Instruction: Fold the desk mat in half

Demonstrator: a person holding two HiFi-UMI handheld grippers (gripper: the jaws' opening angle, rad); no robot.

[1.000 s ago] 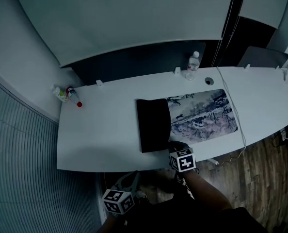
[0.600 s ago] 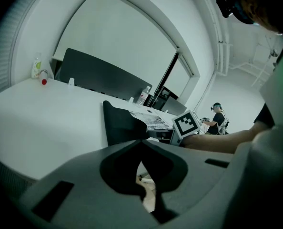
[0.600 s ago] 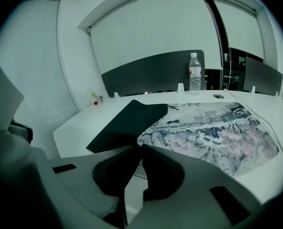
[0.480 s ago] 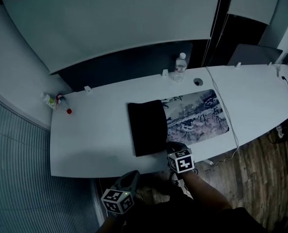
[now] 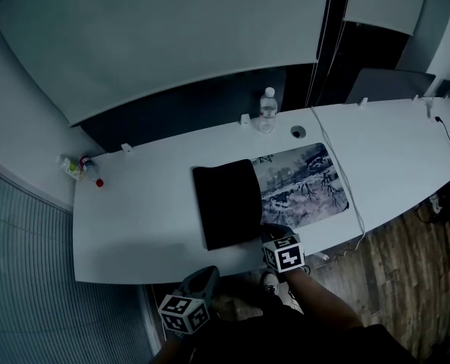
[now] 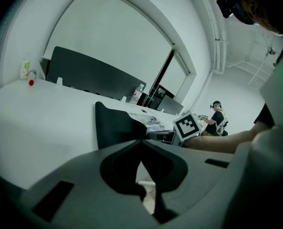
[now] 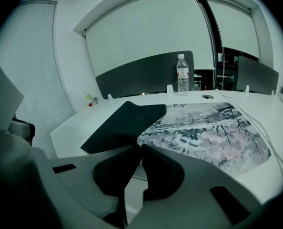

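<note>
The desk mat lies on the white table (image 5: 134,218). Its left end is turned over to the right, so the black underside (image 5: 225,203) covers part of the printed face (image 5: 304,182). My right gripper (image 5: 273,230) sits at the mat's front edge and is shut on the flap's near corner; in the right gripper view (image 7: 139,146) the black flap (image 7: 125,120) runs down into the closed tips. My left gripper (image 5: 204,276) hangs below the table's front edge, away from the mat. Its tips (image 6: 141,142) meet with nothing between them.
A water bottle (image 5: 267,110) stands behind the mat beside a round cable hole (image 5: 298,132). A white cable (image 5: 340,174) crosses the table right of the mat. Small bottles (image 5: 75,167) sit at the far left end. Another person (image 6: 217,117) stands far off.
The black flap covers more of the printed face than before. My right gripper has carried its corner rightward along the front edge, and the left gripper has drifted right too.
</note>
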